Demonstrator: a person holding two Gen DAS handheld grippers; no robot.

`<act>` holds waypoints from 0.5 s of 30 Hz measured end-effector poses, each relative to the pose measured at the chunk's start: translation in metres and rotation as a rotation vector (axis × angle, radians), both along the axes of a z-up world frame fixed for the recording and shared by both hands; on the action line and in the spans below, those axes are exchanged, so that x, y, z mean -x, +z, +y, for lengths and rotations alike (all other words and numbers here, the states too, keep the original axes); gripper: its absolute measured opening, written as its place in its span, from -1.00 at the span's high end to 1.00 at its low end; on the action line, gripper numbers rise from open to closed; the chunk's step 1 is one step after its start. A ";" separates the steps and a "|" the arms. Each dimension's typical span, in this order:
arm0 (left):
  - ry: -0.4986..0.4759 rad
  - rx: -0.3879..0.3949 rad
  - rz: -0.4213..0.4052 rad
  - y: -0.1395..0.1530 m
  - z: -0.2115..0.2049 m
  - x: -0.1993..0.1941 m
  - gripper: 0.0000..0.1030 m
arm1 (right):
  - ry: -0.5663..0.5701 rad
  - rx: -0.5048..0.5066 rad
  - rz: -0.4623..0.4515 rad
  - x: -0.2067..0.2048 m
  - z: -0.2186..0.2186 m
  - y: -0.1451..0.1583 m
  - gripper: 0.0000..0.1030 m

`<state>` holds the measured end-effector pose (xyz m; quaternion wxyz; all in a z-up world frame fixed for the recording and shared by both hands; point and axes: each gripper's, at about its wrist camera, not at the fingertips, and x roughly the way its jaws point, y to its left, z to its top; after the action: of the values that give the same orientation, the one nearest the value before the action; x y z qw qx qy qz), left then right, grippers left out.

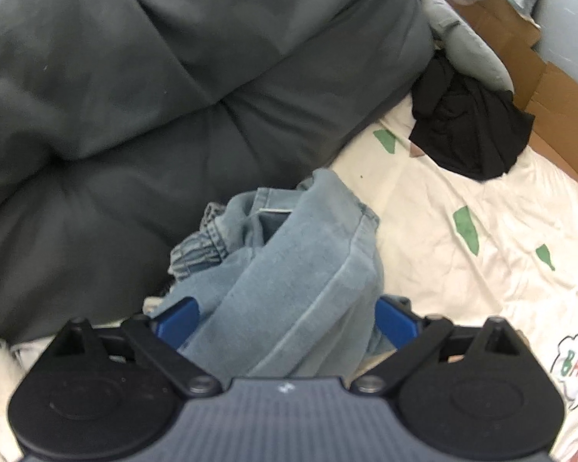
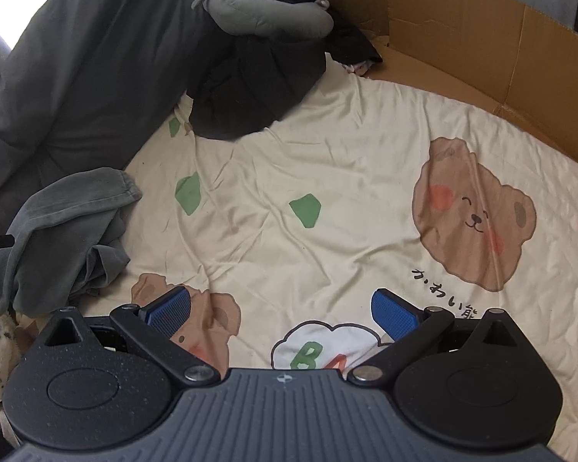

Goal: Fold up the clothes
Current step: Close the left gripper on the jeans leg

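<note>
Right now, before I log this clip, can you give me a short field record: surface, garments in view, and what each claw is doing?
surface: cream bedsheet with bear prints
held garment: light blue jeans, bunched, lying between the left claw's blue pads
left claw: pads wide apart around the jeans, not clamped
right claw: open, empty, above the sheet
other garments: black garment near the cardboard; grey-green garment crumpled at the sheet's left
bedding: dark grey duvet

Light-blue jeans (image 1: 289,269); cream sheet (image 2: 327,200) (brown bears, green patches); black garment (image 1: 470,131).
</note>
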<state>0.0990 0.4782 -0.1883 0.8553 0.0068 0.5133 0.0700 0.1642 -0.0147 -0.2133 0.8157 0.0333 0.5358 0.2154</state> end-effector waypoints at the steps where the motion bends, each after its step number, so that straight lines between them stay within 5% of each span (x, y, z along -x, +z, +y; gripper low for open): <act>1: -0.012 -0.006 -0.001 -0.003 0.001 -0.001 -0.92 | 0.005 -0.005 -0.001 -0.001 0.001 -0.002 -1.00; 11: -0.063 -0.065 0.036 -0.029 0.015 0.011 -0.91 | 0.075 -0.063 0.009 -0.002 0.027 -0.030 -1.00; 15: -0.061 -0.085 0.052 -0.034 0.015 0.018 -0.67 | 0.097 -0.081 0.021 0.001 0.040 -0.039 -1.00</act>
<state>0.0806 0.4930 -0.2226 0.8424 0.0605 0.5315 0.0652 0.1628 0.0252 -0.2519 0.7965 0.0426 0.5363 0.2759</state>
